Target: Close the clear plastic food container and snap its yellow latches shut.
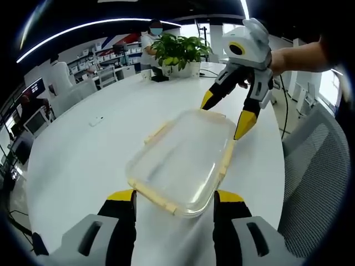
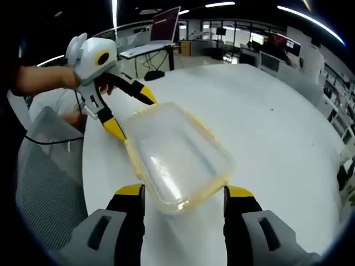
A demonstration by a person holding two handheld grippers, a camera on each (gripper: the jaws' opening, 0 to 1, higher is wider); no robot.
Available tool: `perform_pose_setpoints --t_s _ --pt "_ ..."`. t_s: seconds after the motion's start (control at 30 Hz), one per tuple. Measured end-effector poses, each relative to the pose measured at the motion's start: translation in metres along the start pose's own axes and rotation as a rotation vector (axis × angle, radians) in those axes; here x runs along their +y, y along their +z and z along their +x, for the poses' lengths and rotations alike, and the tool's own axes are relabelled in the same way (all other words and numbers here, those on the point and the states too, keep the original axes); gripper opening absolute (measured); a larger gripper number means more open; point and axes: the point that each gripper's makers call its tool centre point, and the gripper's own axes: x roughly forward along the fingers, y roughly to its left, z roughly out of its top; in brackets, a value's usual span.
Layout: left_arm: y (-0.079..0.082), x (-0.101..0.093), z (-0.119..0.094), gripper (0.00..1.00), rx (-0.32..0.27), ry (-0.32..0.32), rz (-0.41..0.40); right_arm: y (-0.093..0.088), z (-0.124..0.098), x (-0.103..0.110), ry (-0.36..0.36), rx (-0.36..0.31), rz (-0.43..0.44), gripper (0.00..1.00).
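Here the container point(image 1: 183, 160) lies between both released grippers, left gripper point(image 1: 175, 200) and right gripper point(image 2: 184, 194)

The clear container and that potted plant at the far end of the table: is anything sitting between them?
In the left gripper view, the right gripper hangs open over the container's far end; beyond it, bare white table up to the plant.

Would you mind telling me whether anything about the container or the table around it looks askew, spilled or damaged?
Nothing stands out. The clear container sits flat on the white table with its lid on, empty and intact, no spill around it. Both grippers, left and right, are open at its ends.
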Motion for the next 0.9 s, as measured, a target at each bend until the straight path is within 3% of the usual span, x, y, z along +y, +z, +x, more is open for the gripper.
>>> perform_pose_setpoints --t_s 0.7,0.9 --pt "0.006 0.025 0.009 0.50 0.022 -0.001 0.008 0.013 0.012 -0.019 -0.023 0.004 0.011 0.55" --pt "0.004 0.022 0.006 0.51 0.014 0.007 -0.037 0.013 0.009 -0.017 -0.030 -0.015 0.043 0.55"
